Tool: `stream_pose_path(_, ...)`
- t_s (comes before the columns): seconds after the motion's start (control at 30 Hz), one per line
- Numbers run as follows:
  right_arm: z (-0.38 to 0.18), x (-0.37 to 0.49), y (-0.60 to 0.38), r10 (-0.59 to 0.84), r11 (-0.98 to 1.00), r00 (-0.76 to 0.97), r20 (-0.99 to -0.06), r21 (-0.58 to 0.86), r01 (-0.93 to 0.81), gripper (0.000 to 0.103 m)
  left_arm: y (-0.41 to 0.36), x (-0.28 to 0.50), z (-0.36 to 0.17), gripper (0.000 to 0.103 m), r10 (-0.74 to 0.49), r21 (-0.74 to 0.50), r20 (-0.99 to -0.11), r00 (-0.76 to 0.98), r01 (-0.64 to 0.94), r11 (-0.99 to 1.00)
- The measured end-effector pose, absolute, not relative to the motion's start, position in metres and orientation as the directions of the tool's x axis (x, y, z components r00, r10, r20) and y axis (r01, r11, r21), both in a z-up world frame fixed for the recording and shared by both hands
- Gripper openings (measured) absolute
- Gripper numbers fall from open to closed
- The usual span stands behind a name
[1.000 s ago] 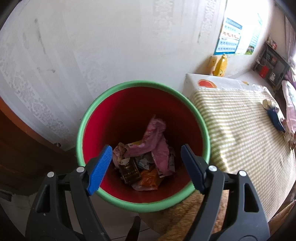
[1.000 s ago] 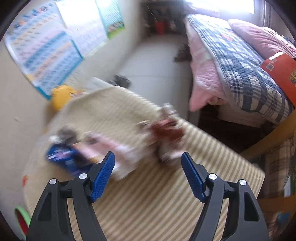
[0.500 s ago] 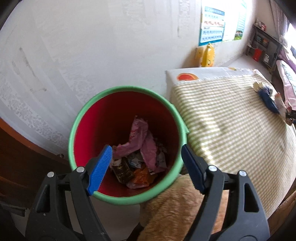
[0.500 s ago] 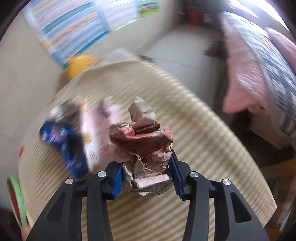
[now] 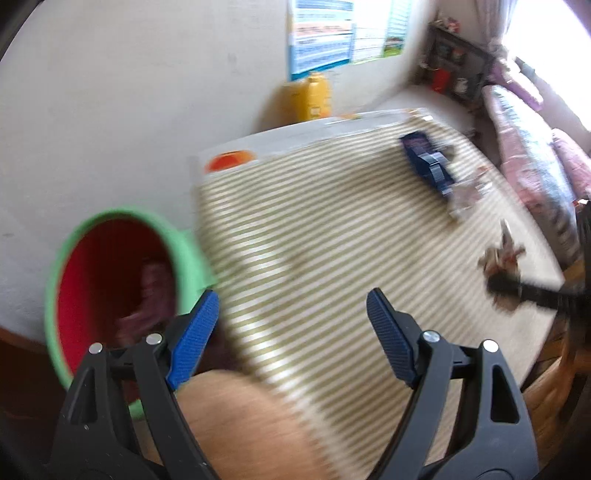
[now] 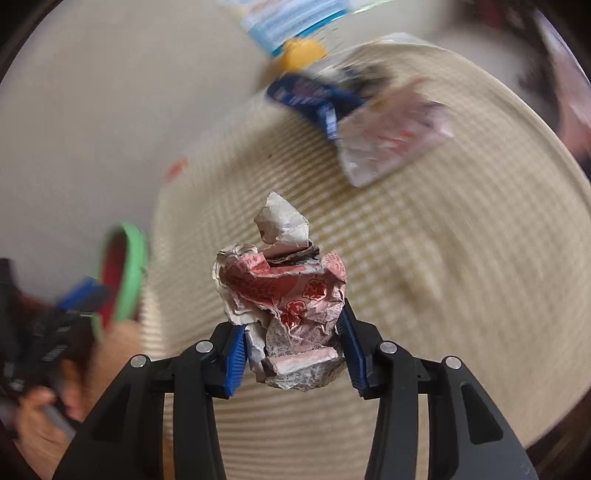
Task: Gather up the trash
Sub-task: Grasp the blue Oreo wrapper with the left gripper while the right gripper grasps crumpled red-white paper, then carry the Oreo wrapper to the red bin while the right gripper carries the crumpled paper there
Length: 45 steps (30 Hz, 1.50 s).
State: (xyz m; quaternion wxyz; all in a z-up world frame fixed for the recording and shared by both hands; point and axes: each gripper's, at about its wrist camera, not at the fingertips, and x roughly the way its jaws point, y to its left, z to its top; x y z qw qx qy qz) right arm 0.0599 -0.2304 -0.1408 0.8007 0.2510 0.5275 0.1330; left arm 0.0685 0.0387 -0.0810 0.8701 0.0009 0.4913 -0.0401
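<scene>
My right gripper (image 6: pixel 291 350) is shut on a crumpled red-and-white paper wrapper (image 6: pixel 284 295) and holds it above the striped tablecloth (image 6: pixel 424 277). The wrapper also shows in the left wrist view (image 5: pixel 502 254), far right. My left gripper (image 5: pixel 291 332) is open and empty over the table's near edge. The red bin with a green rim (image 5: pixel 110 288) stands lower left of it, with trash inside; it also shows in the right wrist view (image 6: pixel 125 273). A blue packet (image 6: pixel 314 96) and a pale plastic wrapper (image 6: pixel 391 140) lie at the table's far side.
A yellow jug (image 5: pixel 312 96) stands by the wall behind the table. A bed with a checked quilt (image 5: pixel 532 162) lies at the right. A brown plush thing (image 5: pixel 251 424) sits under my left gripper. Posters hang on the wall (image 5: pixel 321 33).
My left gripper swung right, off the bin and over the table. My right gripper closed on the crumpled wrapper, lifted it and turned left toward the bin.
</scene>
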Motion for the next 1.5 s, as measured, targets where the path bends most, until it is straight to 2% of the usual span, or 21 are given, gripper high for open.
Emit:
stream_pose_path(0.13, -0.143, 0.044, -0.283, 0.430, 0.766, 0.509, -0.746, 0.599, 0.231, 0.044, -0.008, 0.112, -0.080, 0.080, -0.183, -0.159, -0.843, 0.507, 0.089, 0.983)
stream_pose_path(0.23, -0.146, 0.049, -0.305, 0.404, 0.740, 0.538, -0.740, 0.610, 0.282, 0.044, -0.048, 0.151, -0.083, 0.080, -0.197, -0.172, -0.831, 0.521, 0.097, 0.980)
stream_pose_path(0.33, -0.151, 0.052, -0.304, 0.420, 0.735, 0.534, -0.734, 0.620, 0.274, 0.044, -0.078, 0.186, -0.091, 0.080, -0.206, -0.179, -0.823, 0.529, 0.101, 0.979)
stream_pose_path(0.5, -0.159, 0.066, -0.290, 0.422, 0.743, 0.533, -0.733, 0.617, 0.259, 0.044, -0.101, 0.225, -0.120, 0.078, -0.189, -0.189, -0.862, 0.470, 0.049, 0.981)
stream_pose_path(0.6, -0.162, 0.071, -0.292, 0.428, 0.728, 0.540, -0.724, 0.631, 0.269, 0.044, -0.104, 0.235, -0.136, 0.070, -0.220, -0.240, -0.877, 0.427, 0.007, 0.971)
stream_pose_path(0.63, -0.163, 0.068, -0.295, 0.431, 0.722, 0.542, -0.721, 0.636, 0.272, 0.044, -0.107, 0.238, -0.140, 0.070, -0.217, -0.239, -0.884, 0.415, -0.003, 0.971)
stream_pose_path(0.73, -0.164, 0.065, -0.296, 0.438, 0.716, 0.543, -0.716, 0.644, 0.271, 0.044, -0.115, 0.244, -0.150, 0.059, -0.198, -0.219, -0.900, 0.389, -0.012, 0.976)
stream_pose_path(0.83, -0.165, 0.068, -0.295, 0.442, 0.719, 0.542, -0.715, 0.644, 0.262, 0.044, -0.124, 0.248, -0.155, 0.042, -0.177, -0.185, -0.915, 0.363, 0.011, 0.983)
stream_pose_path(0.9, -0.166, 0.070, -0.294, 0.440, 0.724, 0.539, -0.719, 0.638, 0.260, 0.044, -0.130, 0.249, -0.156, 0.025, -0.177, -0.172, -0.919, 0.353, 0.046, 0.984)
stream_pose_path(1.0, -0.168, 0.072, -0.295, 0.439, 0.729, 0.535, -0.722, 0.634, 0.257, 0.044, -0.131, 0.246, -0.151, 0.014, -0.190, -0.176, -0.914, 0.359, 0.072, 0.982)
stream_pose_path(1.17, -0.172, 0.073, -0.300, 0.436, 0.724, 0.536, -0.723, 0.635, 0.268, 0.044, -0.099, 0.225, -0.137, 0.012, -0.223, -0.228, -0.901, 0.373, 0.031, 0.973)
stream_pose_path(1.27, -0.173, 0.074, -0.299, 0.434, 0.729, 0.531, -0.728, 0.630, 0.267, 0.044, -0.072, 0.206, -0.124, 0.012, -0.211, -0.214, -0.897, 0.389, 0.036, 0.976)
stream_pose_path(1.4, -0.172, 0.076, -0.293, 0.432, 0.743, 0.524, -0.734, 0.619, 0.255, 0.045, -0.040, 0.166, -0.111, 0.012, -0.165, -0.136, -0.917, 0.364, 0.105, 0.985)
stream_pose_path(1.5, -0.172, 0.077, -0.290, 0.430, 0.749, 0.519, -0.738, 0.614, 0.252, 0.045, -0.029, 0.132, -0.113, 0.012, -0.199, -0.153, -0.940, 0.278, 0.179, 0.972)
